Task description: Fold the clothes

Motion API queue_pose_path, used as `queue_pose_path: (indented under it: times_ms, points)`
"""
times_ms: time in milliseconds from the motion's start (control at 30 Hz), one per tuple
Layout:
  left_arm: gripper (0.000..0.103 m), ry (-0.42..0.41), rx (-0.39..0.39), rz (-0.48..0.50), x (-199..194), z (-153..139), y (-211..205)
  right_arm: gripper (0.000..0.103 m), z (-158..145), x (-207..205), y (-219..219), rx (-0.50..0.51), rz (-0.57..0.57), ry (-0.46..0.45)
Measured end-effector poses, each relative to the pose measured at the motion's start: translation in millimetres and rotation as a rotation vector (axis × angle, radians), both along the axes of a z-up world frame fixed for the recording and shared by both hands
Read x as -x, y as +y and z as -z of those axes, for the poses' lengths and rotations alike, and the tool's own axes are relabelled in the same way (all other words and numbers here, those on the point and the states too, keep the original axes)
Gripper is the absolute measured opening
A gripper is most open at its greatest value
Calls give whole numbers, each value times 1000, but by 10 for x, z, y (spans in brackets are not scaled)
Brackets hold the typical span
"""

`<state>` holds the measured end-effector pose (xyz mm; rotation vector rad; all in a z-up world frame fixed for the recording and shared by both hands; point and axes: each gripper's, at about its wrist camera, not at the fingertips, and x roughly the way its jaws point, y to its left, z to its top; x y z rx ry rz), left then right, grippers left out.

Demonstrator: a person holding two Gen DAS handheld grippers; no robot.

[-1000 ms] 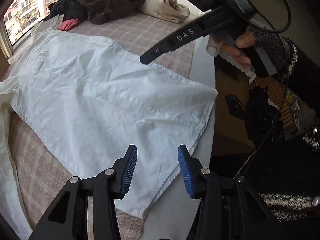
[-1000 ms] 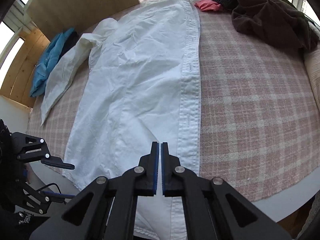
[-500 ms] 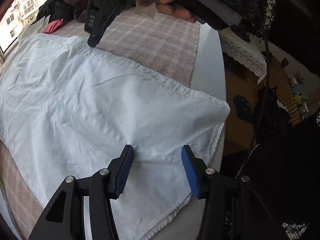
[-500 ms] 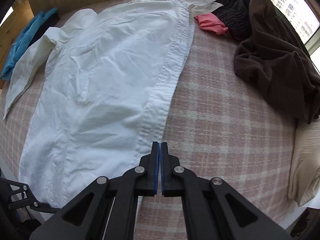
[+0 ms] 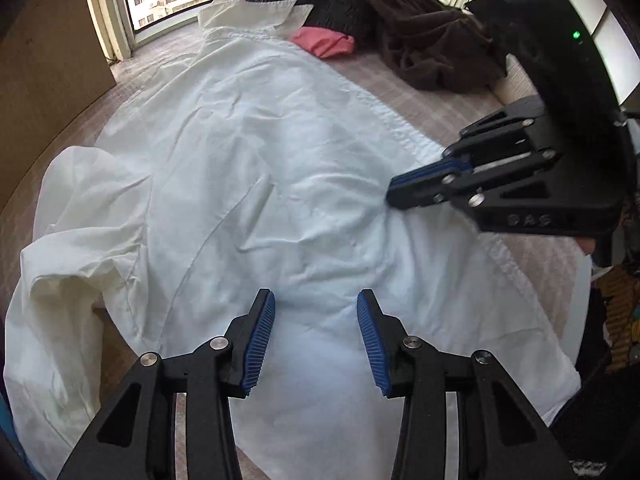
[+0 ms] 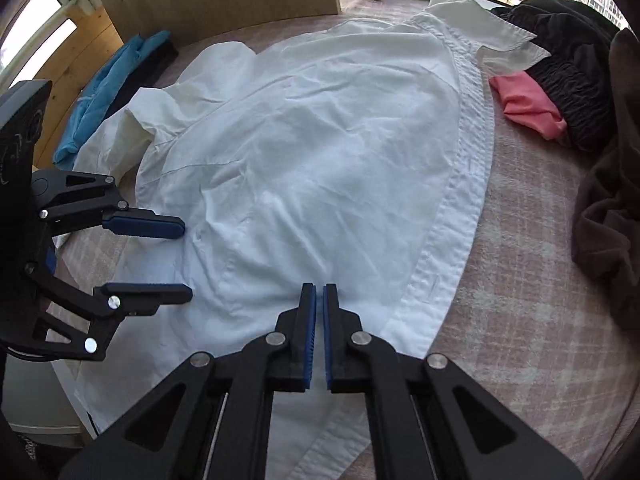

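A white button-up shirt (image 5: 248, 168) lies spread over the plaid tablecloth, its collar (image 5: 256, 16) at the far end and a crumpled sleeve (image 5: 88, 216) on the left. My left gripper (image 5: 316, 308) is open just above the shirt's lower body, with nothing between its pads. In the right wrist view the shirt (image 6: 320, 152) fills the middle, with the button placket (image 6: 464, 184) along its right edge. My right gripper (image 6: 320, 292) is shut over the cloth, with nothing seen between its pads. From the left wrist view, the right gripper (image 5: 394, 192) has its tip at the shirt's surface.
A pink garment (image 6: 528, 104), a black one (image 6: 568, 68) and a brown one (image 6: 608, 208) are piled at the far right. A blue garment (image 6: 108, 84) lies at the far left beside a wooden board (image 6: 80, 60). The table's white edge (image 5: 580, 280) runs close on the right.
Both grippers have moved inward over the shirt's body. The right gripper has come down from above the placket to the cloth right of the left gripper. The left stays open, the right shut.
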<state>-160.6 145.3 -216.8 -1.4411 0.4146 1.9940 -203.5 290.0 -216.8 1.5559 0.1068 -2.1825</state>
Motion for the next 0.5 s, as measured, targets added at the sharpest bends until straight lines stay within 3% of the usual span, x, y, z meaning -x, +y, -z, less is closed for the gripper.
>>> queue_pose_path:
  times_ms: [100,233,300,400,500]
  points:
    - [37,23,23,-17,-122,-83,-91,7,-146,-111,132,9,5,10]
    - [38,25,-66,43,-682,-357,-80,7,-204,-707,-23,108,-140,-75]
    - [39,-12,-102,104,-1041,-393,-9,7,-112,-1080,-56,102,-197,-121]
    - [39,-101,-140,157,-1472,-279,107,7,22,-1478,-44,33,-250,-128]
    - [38,-166,-74,165,-1750,-14,152,8,10,-1608,-54,-29,-277,-78]
